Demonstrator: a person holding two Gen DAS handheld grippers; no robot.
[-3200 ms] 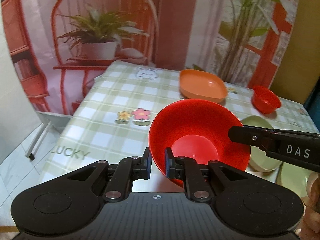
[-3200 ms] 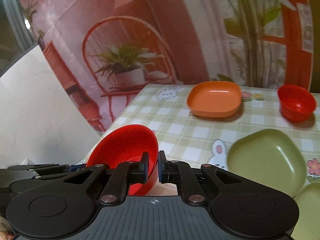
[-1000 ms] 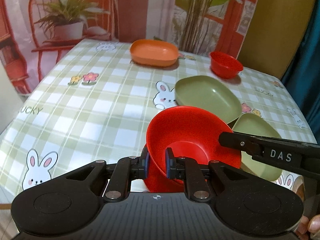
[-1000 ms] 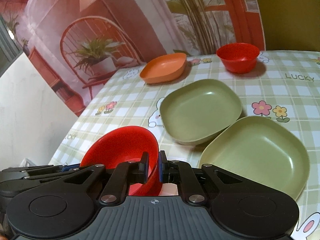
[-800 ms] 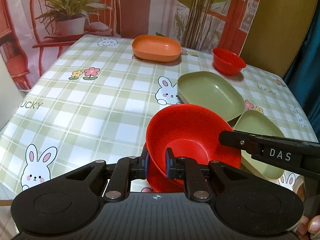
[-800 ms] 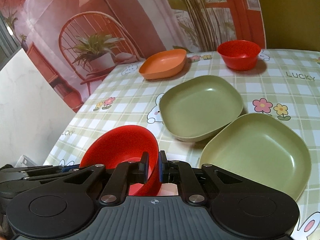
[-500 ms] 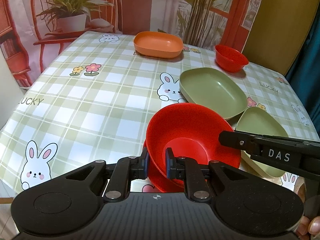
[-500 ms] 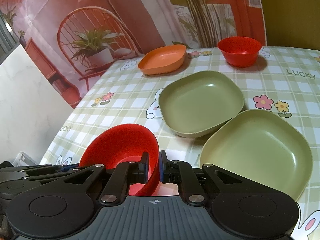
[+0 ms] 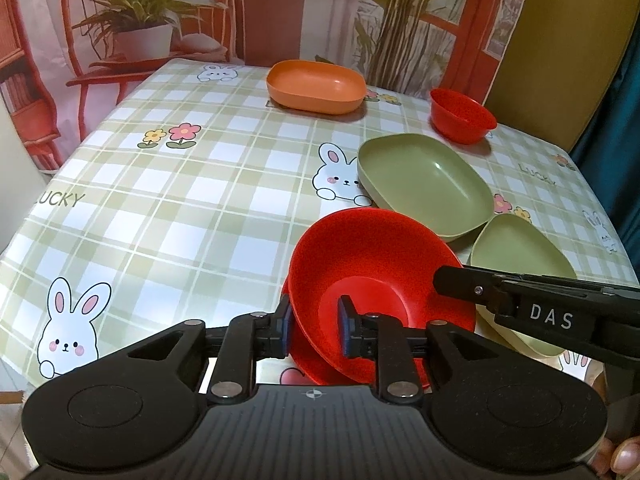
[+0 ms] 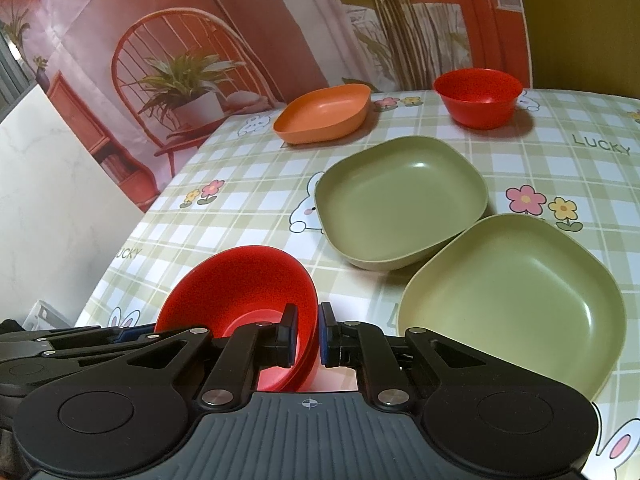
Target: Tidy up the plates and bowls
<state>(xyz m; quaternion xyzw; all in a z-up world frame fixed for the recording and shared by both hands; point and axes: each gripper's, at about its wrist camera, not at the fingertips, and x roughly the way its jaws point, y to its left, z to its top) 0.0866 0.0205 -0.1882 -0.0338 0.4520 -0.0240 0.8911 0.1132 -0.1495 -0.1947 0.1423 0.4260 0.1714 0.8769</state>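
Note:
A large red bowl [image 9: 372,264] hangs near the table's front edge, held by both grippers. My left gripper [image 9: 312,326] is shut on its near-left rim. My right gripper [image 10: 308,338] is shut on its right rim; the bowl also shows in the right wrist view [image 10: 240,280]. Two green plates lie right of it, one nearer [image 10: 516,300] and one farther [image 10: 400,200], overlapping. A small red bowl [image 10: 478,96] and an orange plate [image 10: 324,118] sit at the far side.
The checked tablecloth [image 9: 160,200] with rabbits and flowers covers the table. A backdrop with a printed chair and plant hangs behind the far edge. A white wall panel [image 10: 52,184] stands to the left of the table.
Both grippers have carried the red bowl from off the table's left corner to over its front edge, and the view has tilted down onto the tabletop.

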